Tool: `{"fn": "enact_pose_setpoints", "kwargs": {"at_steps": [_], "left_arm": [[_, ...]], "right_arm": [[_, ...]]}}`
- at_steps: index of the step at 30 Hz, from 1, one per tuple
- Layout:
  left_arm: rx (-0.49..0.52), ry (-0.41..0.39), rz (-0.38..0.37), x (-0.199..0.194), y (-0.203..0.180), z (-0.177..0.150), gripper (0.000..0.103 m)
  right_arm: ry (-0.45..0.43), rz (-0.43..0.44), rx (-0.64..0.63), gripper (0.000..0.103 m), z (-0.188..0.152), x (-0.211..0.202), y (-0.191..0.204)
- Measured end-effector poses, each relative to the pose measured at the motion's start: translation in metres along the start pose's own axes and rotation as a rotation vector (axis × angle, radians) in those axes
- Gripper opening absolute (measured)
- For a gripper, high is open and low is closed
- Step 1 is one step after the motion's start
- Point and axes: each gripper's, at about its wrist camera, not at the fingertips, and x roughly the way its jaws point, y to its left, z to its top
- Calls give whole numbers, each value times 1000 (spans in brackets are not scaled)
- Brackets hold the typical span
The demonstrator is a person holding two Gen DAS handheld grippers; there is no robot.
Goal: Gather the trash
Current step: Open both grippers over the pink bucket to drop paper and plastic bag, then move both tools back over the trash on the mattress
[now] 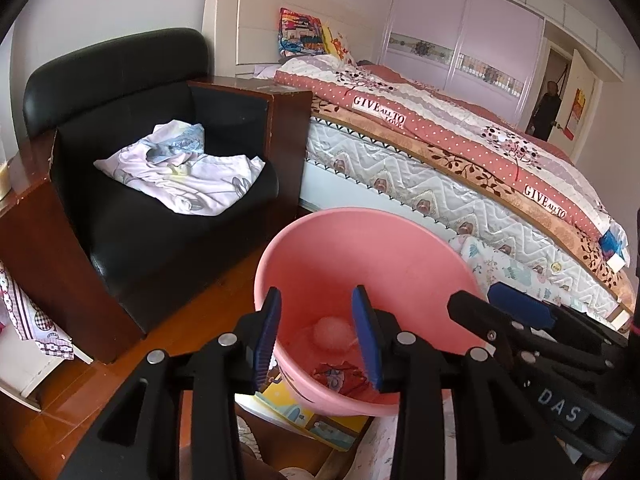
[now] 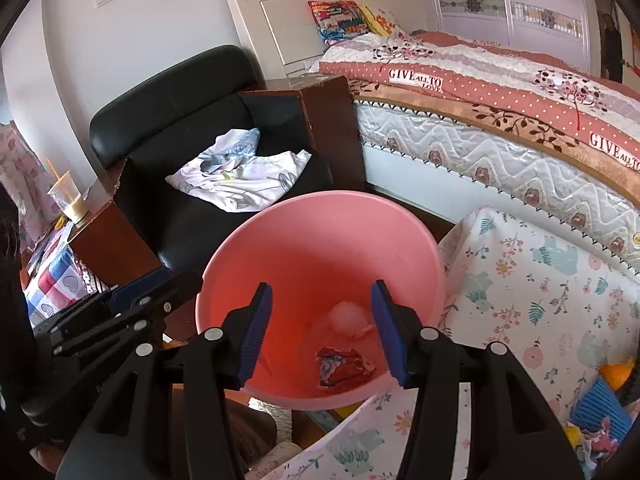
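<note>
Left gripper [image 1: 316,334], black-armed with blue ribbed pads, is hovering over the mouth of the round pink plastic bin [image 1: 424,256]; its jaws are standing apart, released, with nothing between the pads. Right gripper [image 2: 322,330], of the same build, is hanging over the same bin from the other side, jaws likewise apart and gripping nothing. Each gripper is showing at the edge of the other's view, the two being just beside one another.

Trash is lying at the bottom of the bin: a crumpled red printed wrapper [image 2: 344,368] nearest, and a pale crumpled ball of tissue or film [image 2: 346,318] just behind it, material uncertain.

The bin is standing on a brown wooden floor [image 1: 192,316], beside a white floral-print cloth [image 2: 540,292] on the right.

Behind the bin, a black leather armchair [image 1: 120,80] is carrying a rumpled white patterned cloth [image 1: 180,172]. A bed with a red dotted quilt [image 1: 440,120] is running along the right. A clear plastic cup with a straw [image 2: 70,200] is standing on a wooden surface at far left.
</note>
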Motion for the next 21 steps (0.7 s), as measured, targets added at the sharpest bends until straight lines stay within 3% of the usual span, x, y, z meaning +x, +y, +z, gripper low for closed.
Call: {"fn": "enact_pose_setpoints", "kwargs": {"at_steps": [10,21], "left_arm": [[33,-28,-40,-17,-21,1,48],[64,-38,-106,-30,-51,-3,52]], "right_arm": [[-76,-59,-4,52,-12,-42,-9],[-115,-128,1,52,-33,-82,-27]]}}
